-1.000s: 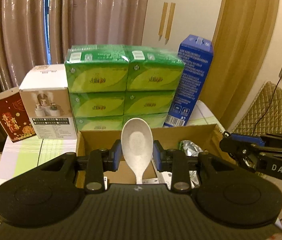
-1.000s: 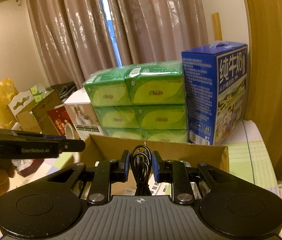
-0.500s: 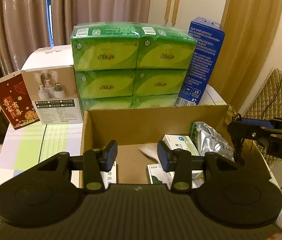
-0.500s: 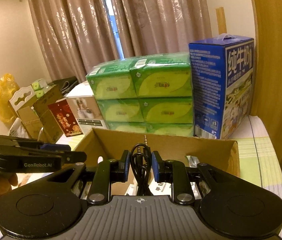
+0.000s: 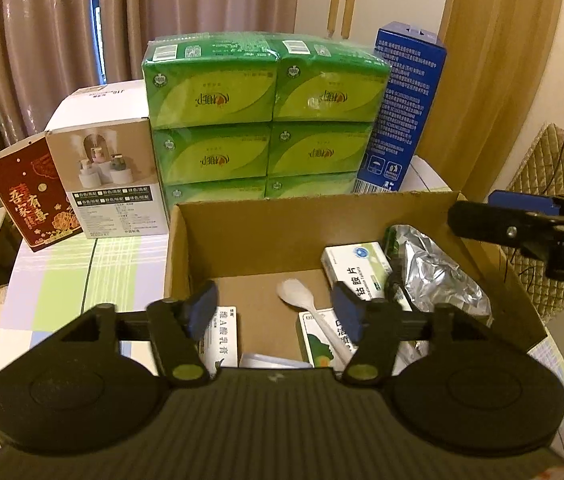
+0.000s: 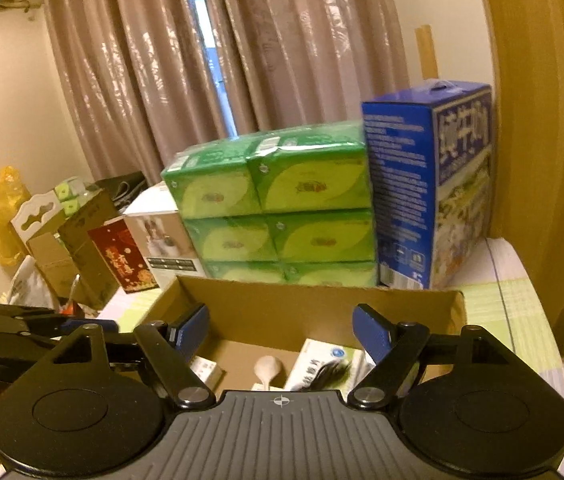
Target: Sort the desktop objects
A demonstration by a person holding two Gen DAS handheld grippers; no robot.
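Ok, left wrist view: left gripper (image 5: 275, 312) jaws wide, holding nothing, over cardboard box (image 5: 282, 220). White spoon (image 5: 306, 312) lies mid-floor of box, handle resting on green-white medicine box (image 5: 322, 344); foil bag (image 5: 434, 272) at right wall.

Right wrist view: right gripper (image 6: 282, 334) jaws wide, empty. Black cable (image 6: 328, 372) on white medicine box (image 6: 322, 360) inside box, beside spoon.

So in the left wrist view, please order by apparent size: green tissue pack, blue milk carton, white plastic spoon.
1. Green wrapped tissue pack.
2. Tall blue milk carton.
3. White plastic spoon, smallest though nearest the camera.
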